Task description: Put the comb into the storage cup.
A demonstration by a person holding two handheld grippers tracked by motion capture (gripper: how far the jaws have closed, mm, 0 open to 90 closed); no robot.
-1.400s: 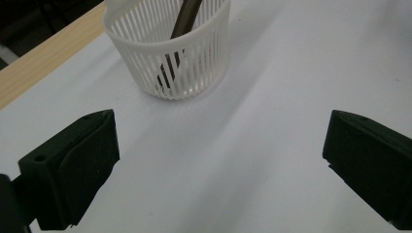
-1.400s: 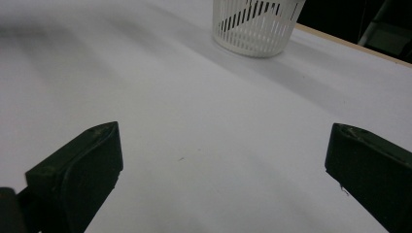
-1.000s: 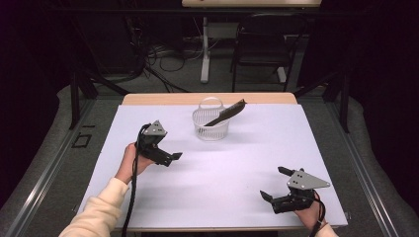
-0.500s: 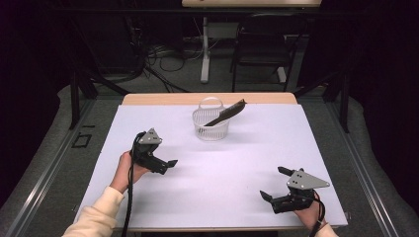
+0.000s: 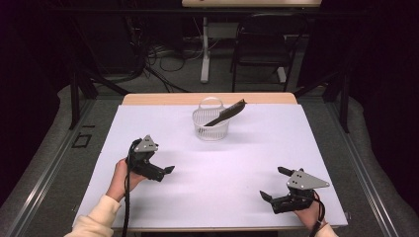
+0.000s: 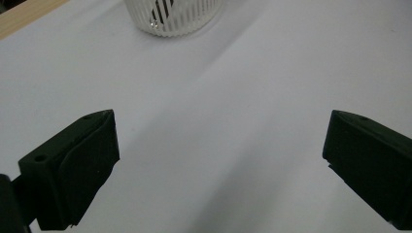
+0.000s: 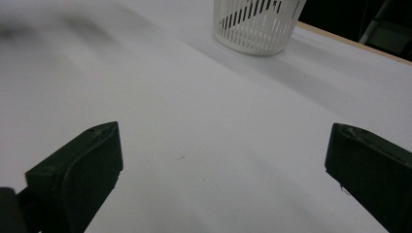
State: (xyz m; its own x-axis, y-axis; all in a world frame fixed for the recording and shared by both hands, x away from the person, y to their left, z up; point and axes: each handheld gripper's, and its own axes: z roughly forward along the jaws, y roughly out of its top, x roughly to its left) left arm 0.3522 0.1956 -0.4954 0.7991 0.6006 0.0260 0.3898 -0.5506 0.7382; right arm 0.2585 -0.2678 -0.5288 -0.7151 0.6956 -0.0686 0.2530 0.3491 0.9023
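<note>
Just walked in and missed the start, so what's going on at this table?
A person sits at a white table with a claw in each hand. The left claw and the right claw both have their jaws spread open and hold nothing, each near the person's edge of the table. Toward the far side stands a white slatted basket with a dark flat object leaning inside it, one end poking out over the rim. Neither claw is touching the basket.
</note>
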